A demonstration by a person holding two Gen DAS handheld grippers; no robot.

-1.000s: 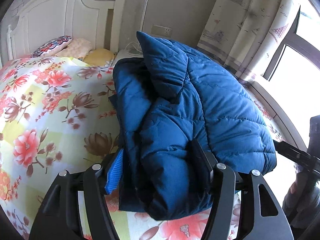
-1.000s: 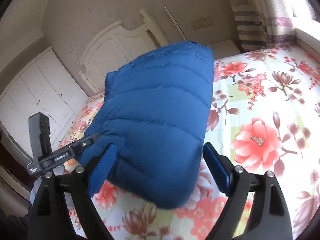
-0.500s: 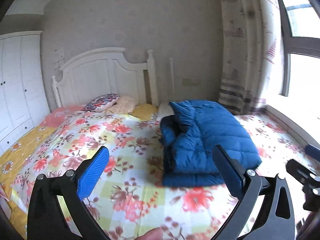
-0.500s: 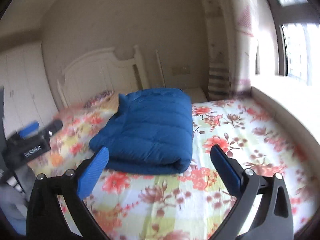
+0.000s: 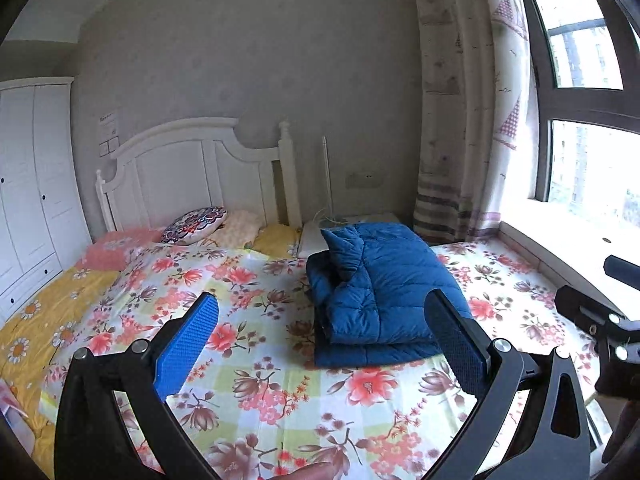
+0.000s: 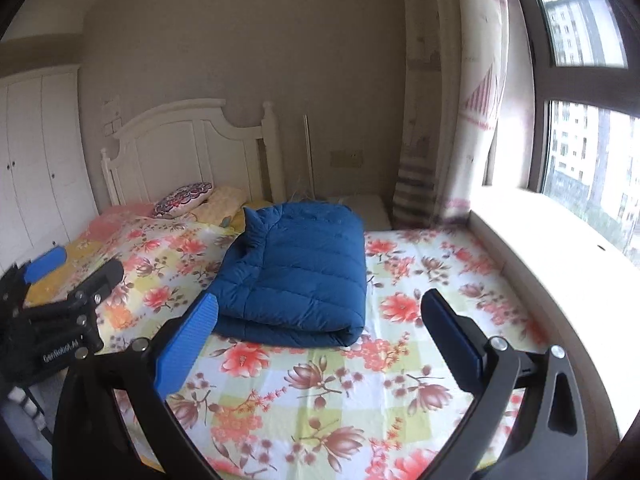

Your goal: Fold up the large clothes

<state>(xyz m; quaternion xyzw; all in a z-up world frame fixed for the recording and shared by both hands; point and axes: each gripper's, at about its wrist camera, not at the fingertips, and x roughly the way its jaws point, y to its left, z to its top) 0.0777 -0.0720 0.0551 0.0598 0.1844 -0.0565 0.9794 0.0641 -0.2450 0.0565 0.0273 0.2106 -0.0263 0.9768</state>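
Folded blue jacket [image 5: 380, 292] sits on the flowered bed [image 5: 256, 384] nr the nightstand side of the headboard [image 5: 192, 168], left tongs [image 5: 320, 340] & right tongs [image 6: 316, 332] both spread w/ nothing between; puffy layers, a loose flap sticking up, may spring open unpressed.

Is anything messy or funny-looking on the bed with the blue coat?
Only a little. The folded blue coat lies as a neat bundle on the flowered bedspread, but one puffy flap pokes up at its headboard end instead of lying flat. Nothing looks spilled or torn.
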